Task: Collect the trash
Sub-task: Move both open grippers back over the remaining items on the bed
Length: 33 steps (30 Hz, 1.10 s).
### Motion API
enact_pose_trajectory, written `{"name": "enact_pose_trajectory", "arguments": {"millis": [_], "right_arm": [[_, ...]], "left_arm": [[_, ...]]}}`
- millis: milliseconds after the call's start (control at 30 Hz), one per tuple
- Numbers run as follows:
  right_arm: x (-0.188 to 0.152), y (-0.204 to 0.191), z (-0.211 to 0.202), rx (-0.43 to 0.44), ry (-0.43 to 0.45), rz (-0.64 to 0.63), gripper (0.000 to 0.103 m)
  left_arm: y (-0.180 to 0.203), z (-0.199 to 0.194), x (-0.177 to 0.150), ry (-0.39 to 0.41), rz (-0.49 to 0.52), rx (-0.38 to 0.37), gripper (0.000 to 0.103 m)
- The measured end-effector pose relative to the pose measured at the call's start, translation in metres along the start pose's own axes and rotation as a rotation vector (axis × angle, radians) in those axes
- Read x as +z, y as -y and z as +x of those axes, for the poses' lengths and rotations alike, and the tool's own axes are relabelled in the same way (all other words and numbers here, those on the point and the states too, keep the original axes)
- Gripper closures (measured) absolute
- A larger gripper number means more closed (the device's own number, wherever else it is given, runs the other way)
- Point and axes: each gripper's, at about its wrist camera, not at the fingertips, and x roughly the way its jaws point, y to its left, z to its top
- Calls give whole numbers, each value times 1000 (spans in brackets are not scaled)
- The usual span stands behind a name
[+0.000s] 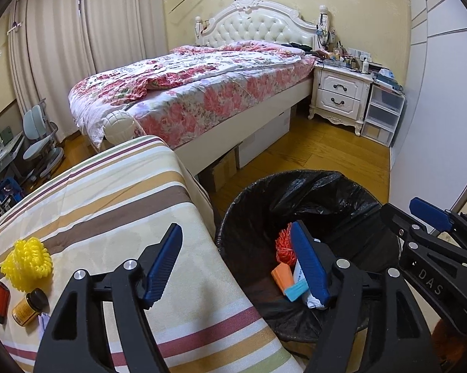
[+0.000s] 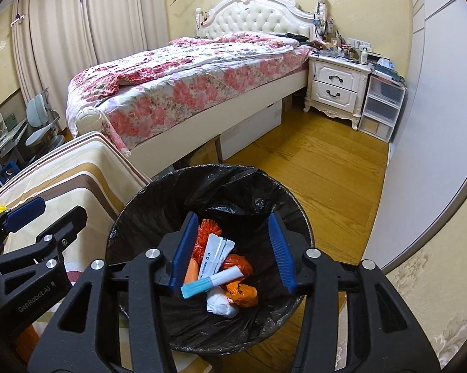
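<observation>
A bin with a black liner point(image 2: 158, 186) stands on the floor beside the striped table point(image 1: 109, 205). In it lie an orange net point(image 2: 207, 227), a white sachet point(image 2: 216, 253), a blue-and-white tube point(image 2: 211, 281), a crumpled white wad point(image 2: 221, 304) and orange wrappers point(image 2: 244, 293). My right gripper point(image 2: 233, 251) hangs open above the bin, its pads touching nothing. My left gripper point(image 1: 238, 267) is open and empty, astride the table edge and the bin rim point(image 1: 295, 175). On the table sit a yellow foam net point(image 1: 26, 264), a red item point(image 1: 1, 298) and a small yellow jar point(image 1: 29, 306).
A bed with a floral quilt point(image 1: 186, 90) fills the room behind, with boxes under it. A white nightstand point(image 1: 339, 96) and plastic drawers point(image 1: 382, 115) stand at the back right. A white wardrobe point(image 1: 444, 118) runs along the right. Wooden floor point(image 2: 320, 168) lies between bed and wardrobe.
</observation>
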Motion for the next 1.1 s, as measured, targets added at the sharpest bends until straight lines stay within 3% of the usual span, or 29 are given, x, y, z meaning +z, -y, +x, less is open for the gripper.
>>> {"name": "enact_pose_trajectory", "arguments": {"millis": [367, 667, 1100], "right_arm": [[-2, -9, -16, -11, 21, -6, 37], [-15, -37, -34, 30, 15, -29, 35], [-39, -107, -55, 147, -14, -118, 35]], "left_arm": [[-14, -22, -4, 21, -18, 27, 29], [-45, -52, -23, 24, -64, 78, 28], [-112, -91, -59, 21, -152, 188, 27]]}}
